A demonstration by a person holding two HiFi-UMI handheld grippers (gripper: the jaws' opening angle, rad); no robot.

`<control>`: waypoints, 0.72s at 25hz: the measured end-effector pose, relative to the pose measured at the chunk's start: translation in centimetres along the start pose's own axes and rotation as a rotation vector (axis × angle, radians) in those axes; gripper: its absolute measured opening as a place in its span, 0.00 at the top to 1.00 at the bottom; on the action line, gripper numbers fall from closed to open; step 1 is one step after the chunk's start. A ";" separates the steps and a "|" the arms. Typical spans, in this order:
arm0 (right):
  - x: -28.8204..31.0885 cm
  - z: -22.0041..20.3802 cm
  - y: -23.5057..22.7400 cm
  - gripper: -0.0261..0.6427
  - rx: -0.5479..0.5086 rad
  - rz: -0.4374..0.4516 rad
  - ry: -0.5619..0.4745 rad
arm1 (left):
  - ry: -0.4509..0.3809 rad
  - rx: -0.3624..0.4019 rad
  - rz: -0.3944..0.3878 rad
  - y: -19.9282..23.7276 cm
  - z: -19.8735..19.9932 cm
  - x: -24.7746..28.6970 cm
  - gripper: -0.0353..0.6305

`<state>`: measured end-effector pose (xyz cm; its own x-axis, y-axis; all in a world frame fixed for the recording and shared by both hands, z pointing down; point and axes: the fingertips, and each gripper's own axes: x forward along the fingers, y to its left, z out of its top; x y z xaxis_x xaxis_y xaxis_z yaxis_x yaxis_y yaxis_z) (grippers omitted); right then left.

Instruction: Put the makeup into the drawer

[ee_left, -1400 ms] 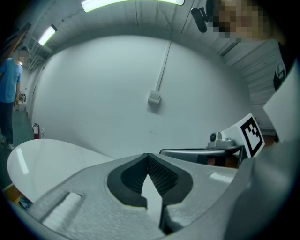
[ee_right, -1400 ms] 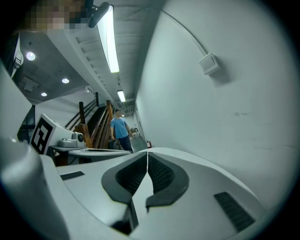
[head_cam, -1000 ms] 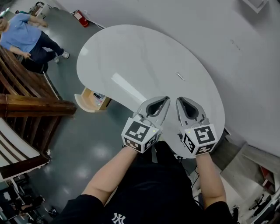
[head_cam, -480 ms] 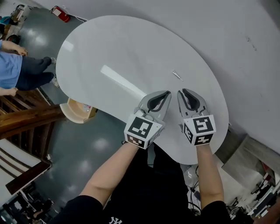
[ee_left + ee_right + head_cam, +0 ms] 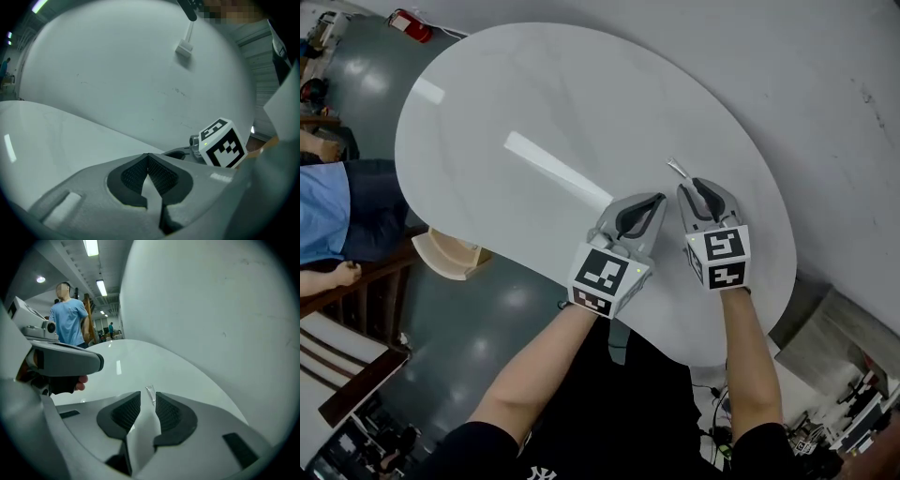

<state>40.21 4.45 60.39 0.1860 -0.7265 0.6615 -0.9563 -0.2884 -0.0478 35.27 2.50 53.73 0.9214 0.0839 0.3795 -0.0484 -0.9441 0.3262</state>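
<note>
A small slim silvery makeup sachet (image 5: 679,168) lies on the white oval table (image 5: 534,112), near its right rim. My right gripper (image 5: 699,187) hovers just short of it; its jaws are opening, with nothing between the pads. In the right gripper view the sachet (image 5: 150,392) shows through the gap just beyond the right gripper (image 5: 148,400). My left gripper (image 5: 653,200) hangs beside it over the table, its jaws shut and empty. The left gripper (image 5: 148,157) has its pads meeting at the tip, and the right gripper's marker cube (image 5: 223,145) is at its right. No drawer is visible.
A tan wooden piece (image 5: 446,255) stands on the floor below the table's left edge. A person in a blue top (image 5: 326,214) is at the far left by wooden furniture. A red fire extinguisher (image 5: 411,25) sits by the grey wall (image 5: 825,112).
Both grippers have come down and forward over the table toward the sachet. The right jaws, shut a second ago, have parted. The left jaws stayed shut.
</note>
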 end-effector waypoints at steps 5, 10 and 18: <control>2.0 -1.0 -0.6 0.79 -0.024 -0.011 0.048 | 0.009 -0.018 0.003 1.1 -0.9 0.9 0.93; 3.0 -0.9 -1.1 0.79 -0.044 -0.027 0.064 | 0.011 -0.030 0.011 1.8 -1.3 1.3 0.93; 3.7 -0.9 -0.7 0.86 -0.114 -0.029 0.155 | 0.011 -0.044 0.031 2.7 -1.2 0.8 0.93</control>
<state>41.34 2.55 63.56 0.1858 -0.6119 0.7688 -0.9720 -0.2291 0.0526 35.38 0.44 55.91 0.9150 0.0583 0.3991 -0.0939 -0.9315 0.3514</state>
